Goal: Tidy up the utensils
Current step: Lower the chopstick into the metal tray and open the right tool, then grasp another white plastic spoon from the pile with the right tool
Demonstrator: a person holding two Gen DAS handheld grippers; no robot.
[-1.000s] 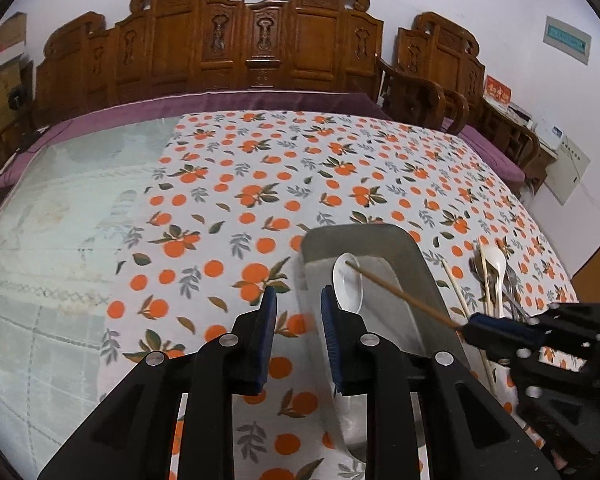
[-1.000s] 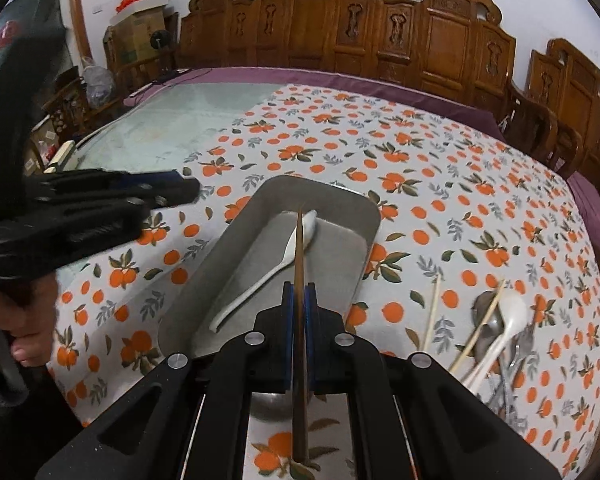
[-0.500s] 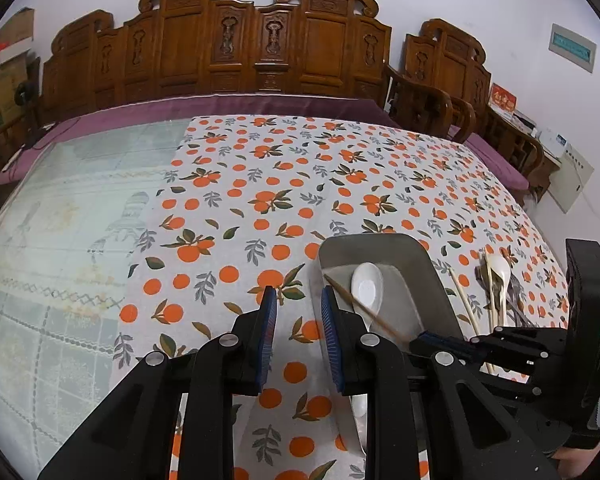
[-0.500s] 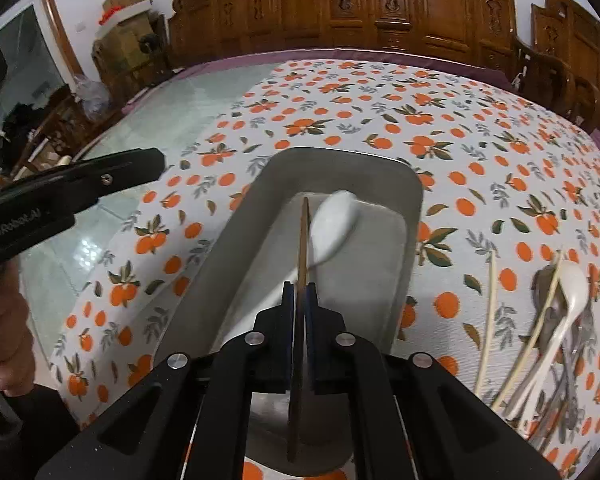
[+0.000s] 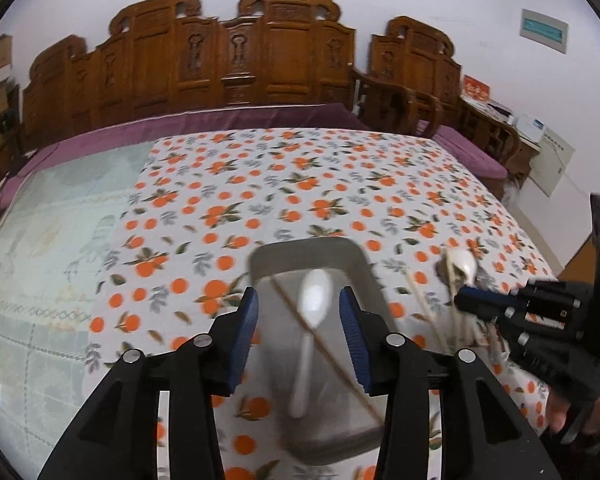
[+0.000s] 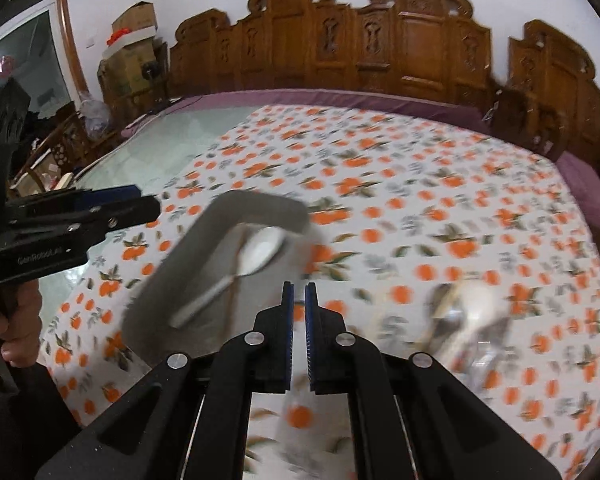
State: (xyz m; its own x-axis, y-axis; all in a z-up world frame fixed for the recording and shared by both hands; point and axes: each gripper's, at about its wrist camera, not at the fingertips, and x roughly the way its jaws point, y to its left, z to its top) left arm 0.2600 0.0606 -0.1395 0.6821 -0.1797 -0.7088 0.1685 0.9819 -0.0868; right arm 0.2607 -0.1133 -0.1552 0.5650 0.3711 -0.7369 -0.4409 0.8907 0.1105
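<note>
A grey metal tray [image 5: 268, 258] [image 6: 188, 264] lies on the orange-print cloth. In it lie a white spoon [image 5: 315, 300] [image 6: 256, 250] and one wooden chopstick [image 5: 328, 354] [image 6: 233, 292]. My left gripper [image 5: 299, 312] is open and empty above the tray. My right gripper [image 6: 299, 292] is almost shut with nothing between its fingers, right of the tray; it also shows in the left wrist view [image 5: 466, 294]. A blurred pile of loose utensils [image 6: 472, 312] with a white spoon [image 5: 463, 266] and chopsticks [image 5: 420, 298] lies right of the tray.
The table carries an orange-print cloth [image 5: 300, 184] on the right and bare pale glass [image 5: 52, 240] on the left. Carved wooden chairs [image 5: 236, 64] line the far edge. The left gripper's body [image 6: 60, 224] and the hand holding it are at the left.
My right gripper let go of the chopstick, which now lies in the tray, and swung right toward the utensil pile. My left gripper opened wider and moved over the tray.
</note>
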